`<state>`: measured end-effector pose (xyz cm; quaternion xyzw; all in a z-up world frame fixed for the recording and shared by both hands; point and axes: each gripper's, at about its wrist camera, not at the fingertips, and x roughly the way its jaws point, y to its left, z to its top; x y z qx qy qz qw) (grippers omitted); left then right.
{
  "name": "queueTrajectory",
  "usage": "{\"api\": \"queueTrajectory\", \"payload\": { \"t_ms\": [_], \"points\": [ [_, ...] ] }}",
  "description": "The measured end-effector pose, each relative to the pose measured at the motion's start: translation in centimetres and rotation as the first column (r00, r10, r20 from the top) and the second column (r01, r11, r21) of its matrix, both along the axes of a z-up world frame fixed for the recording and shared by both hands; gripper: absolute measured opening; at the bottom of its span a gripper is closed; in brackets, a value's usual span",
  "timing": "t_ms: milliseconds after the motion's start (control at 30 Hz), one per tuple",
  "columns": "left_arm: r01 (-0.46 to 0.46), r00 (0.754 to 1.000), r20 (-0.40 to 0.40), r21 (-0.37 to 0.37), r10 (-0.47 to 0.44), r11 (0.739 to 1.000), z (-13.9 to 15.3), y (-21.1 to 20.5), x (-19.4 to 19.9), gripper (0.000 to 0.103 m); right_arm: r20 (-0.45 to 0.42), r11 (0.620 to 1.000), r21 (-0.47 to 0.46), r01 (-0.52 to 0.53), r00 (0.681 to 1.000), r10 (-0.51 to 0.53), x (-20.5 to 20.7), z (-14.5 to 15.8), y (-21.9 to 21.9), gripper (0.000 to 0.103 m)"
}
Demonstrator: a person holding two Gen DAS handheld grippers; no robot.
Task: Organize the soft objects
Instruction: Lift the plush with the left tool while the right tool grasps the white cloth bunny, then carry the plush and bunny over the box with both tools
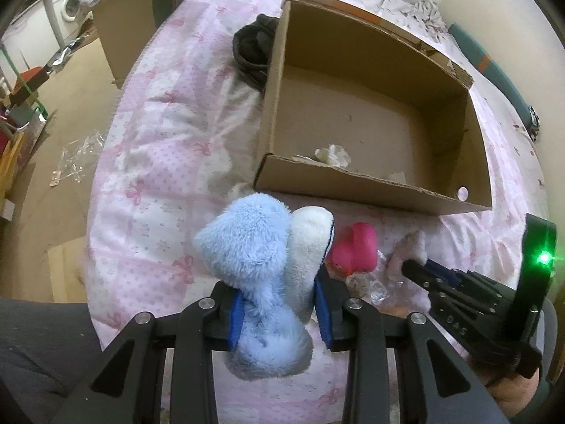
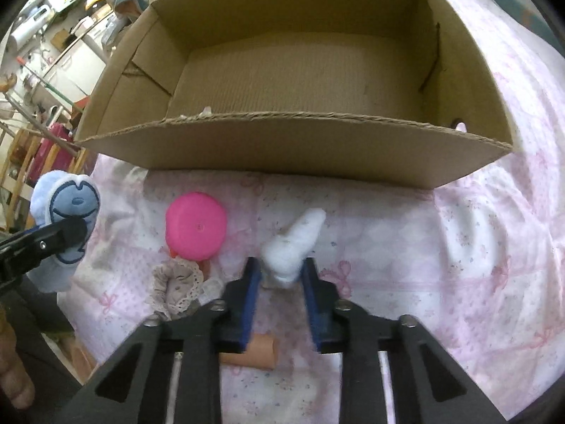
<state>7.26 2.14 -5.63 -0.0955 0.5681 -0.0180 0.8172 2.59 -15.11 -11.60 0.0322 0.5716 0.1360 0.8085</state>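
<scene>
The left gripper [image 1: 279, 304] clamps a fluffy pale-blue plush toy [image 1: 247, 247] at lower centre. The right gripper [image 2: 280, 282] pinches a small white fuzzy piece [image 2: 293, 243], its lower end hidden. The corrugated cardboard box [image 2: 282, 148] fills the upper frame; a smooth pink duck [image 2: 196, 226] lies on the quilt.

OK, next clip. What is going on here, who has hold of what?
A person is tidying soft toys on a pink quilt into a cardboard box. The left claw is shut on a blue plush toy, lifted off the bed. The right claw is shut on a small white plush piece. A pink rubber duck and a small doll lie outside the box.
</scene>
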Motion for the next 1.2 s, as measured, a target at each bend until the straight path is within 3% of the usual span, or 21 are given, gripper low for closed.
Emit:
{"api": "queueTrajectory", "payload": {
  "t_ms": [400, 667, 933, 1067, 1200],
  "points": [
    [-0.018, 1.0, 0.019, 0.041, 0.018, 0.999, 0.0, 0.5, -0.4, 0.031, 0.097, 0.997, 0.067, -0.03, 0.995, 0.024, -3.0, 4.2, -1.7, 0.02],
    [-0.038, 0.998, 0.051, 0.13, 0.031, 0.991, -0.2, 0.3, -0.6, 0.031, 0.14, 0.989, 0.146, -0.039, 0.99, 0.019, -3.9, 6.6, -2.3, 0.02],
    [-0.07, 0.997, 0.056, 0.15, 0.062, 0.986, -0.6, 0.8, -0.5, 0.031, 0.144, 0.979, 0.192, -0.061, 0.989, 0.033, -3.6, 6.6, -1.9, 0.02],
    [-0.081, 0.993, 0.093, 0.137, 0.069, 0.987, 0.6, 0.8, -0.9, 0.031, 0.154, 0.975, 0.214, -0.065, 0.988, 0.032, -3.4, 6.6, -1.4, 0.02],
    [-0.088, 0.992, 0.09, 0.033, 0.085, 0.996, 2.3, 1.1, -1.0, 0.031, 0.224, 0.961, 0.267, -0.07, 0.975, 0.009, -3.7, 8.6, -2.0, 0.02]
  ]
}}
